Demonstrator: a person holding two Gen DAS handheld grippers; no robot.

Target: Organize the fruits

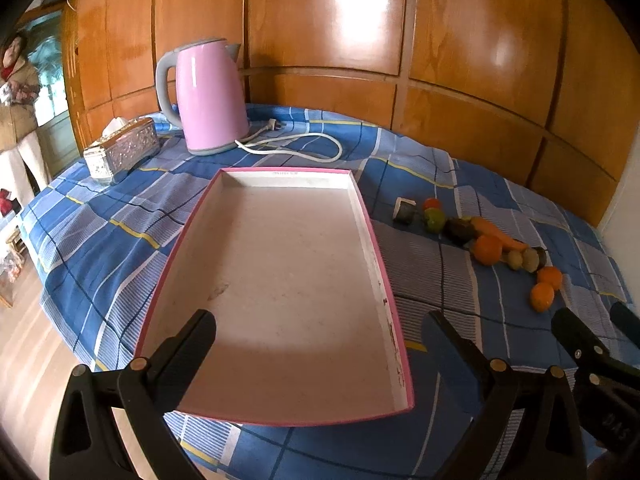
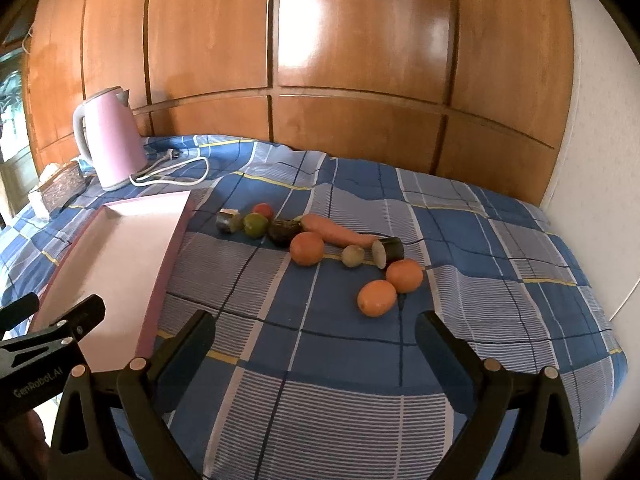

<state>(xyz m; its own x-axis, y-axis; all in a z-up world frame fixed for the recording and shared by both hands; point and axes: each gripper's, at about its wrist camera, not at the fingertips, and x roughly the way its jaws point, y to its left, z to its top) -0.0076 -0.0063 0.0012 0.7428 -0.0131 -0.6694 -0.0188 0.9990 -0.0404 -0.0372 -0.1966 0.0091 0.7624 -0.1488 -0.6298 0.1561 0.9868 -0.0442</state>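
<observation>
A shallow pink-rimmed tray [image 1: 288, 260] with a bare white floor lies on the blue checked cloth. My left gripper [image 1: 320, 332] hovers open over its near end, holding nothing. To the tray's right lies a loose row of produce: three oranges [image 2: 307, 248] [image 2: 404, 275] [image 2: 376, 297], a carrot [image 2: 340, 234], a green lime [image 2: 256, 225], a small red fruit [image 2: 263, 210], a dark avocado [image 2: 284, 232], a cucumber piece [image 2: 388, 252] and a small pale fruit [image 2: 353, 256]. My right gripper [image 2: 316, 332] is open above the cloth, just short of the nearest orange.
A pink kettle [image 1: 210, 96] with a white cord [image 1: 296, 148] stands behind the tray, and a silver tissue box [image 1: 120, 152] sits to its left. Wooden panels [image 2: 360, 60] close off the back. The table drops off at the left and near edges. A person [image 1: 18, 92] stands far left.
</observation>
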